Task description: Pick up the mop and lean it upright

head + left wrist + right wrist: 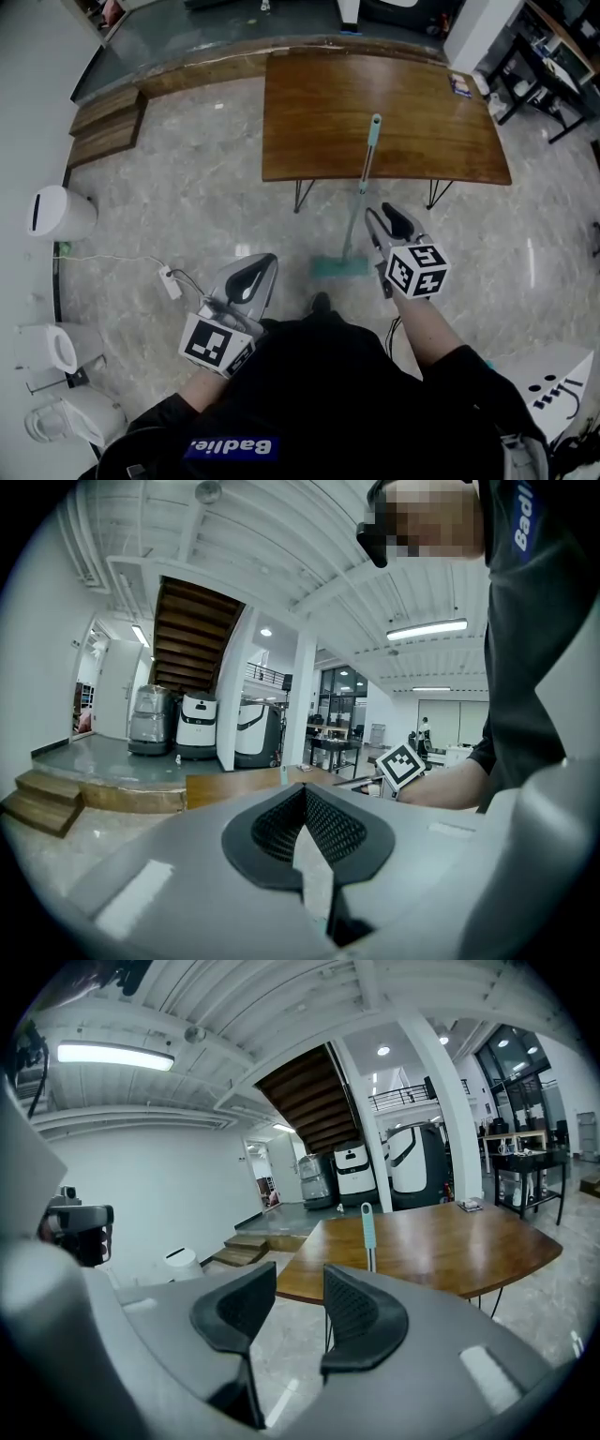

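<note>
head view only: mop (362, 187) pad on floor | right hand-held gripper (300, 1277) parted, empty | left hand-held gripper (305, 797) closed

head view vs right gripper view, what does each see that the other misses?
Head view only: the mop head on the floor, the left gripper, a power strip. Right gripper view only: the staircase, a ceiling light. Both: the open, empty right gripper, the mop handle, the wooden table.
</note>
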Motion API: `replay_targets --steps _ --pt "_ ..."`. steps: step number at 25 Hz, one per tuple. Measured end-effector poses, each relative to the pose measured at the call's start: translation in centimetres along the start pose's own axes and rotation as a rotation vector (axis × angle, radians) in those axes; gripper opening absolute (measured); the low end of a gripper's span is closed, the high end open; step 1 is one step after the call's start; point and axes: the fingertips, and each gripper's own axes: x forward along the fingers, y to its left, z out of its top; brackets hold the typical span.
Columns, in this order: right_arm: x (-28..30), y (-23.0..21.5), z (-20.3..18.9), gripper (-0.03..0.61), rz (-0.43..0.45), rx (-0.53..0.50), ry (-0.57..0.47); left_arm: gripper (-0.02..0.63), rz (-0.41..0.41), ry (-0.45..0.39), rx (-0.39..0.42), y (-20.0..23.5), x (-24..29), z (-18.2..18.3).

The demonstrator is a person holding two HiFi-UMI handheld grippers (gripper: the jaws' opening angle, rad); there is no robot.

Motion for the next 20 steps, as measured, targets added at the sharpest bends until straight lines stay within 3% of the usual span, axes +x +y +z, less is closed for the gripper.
replay_targets --steps 11,20 --pt "4.0 -5.4 -1.8 0.175 -0.087 0.043 0.055 0.020 -0.044 0.024 -0.004 0.0 1.6 -1.0" --pt "8.3 -7.6 -1.3 0.179 -0.127 -0.063 0.089 0.020 -0.037 0.036 -0.015 1.9 1.0 -1.2"
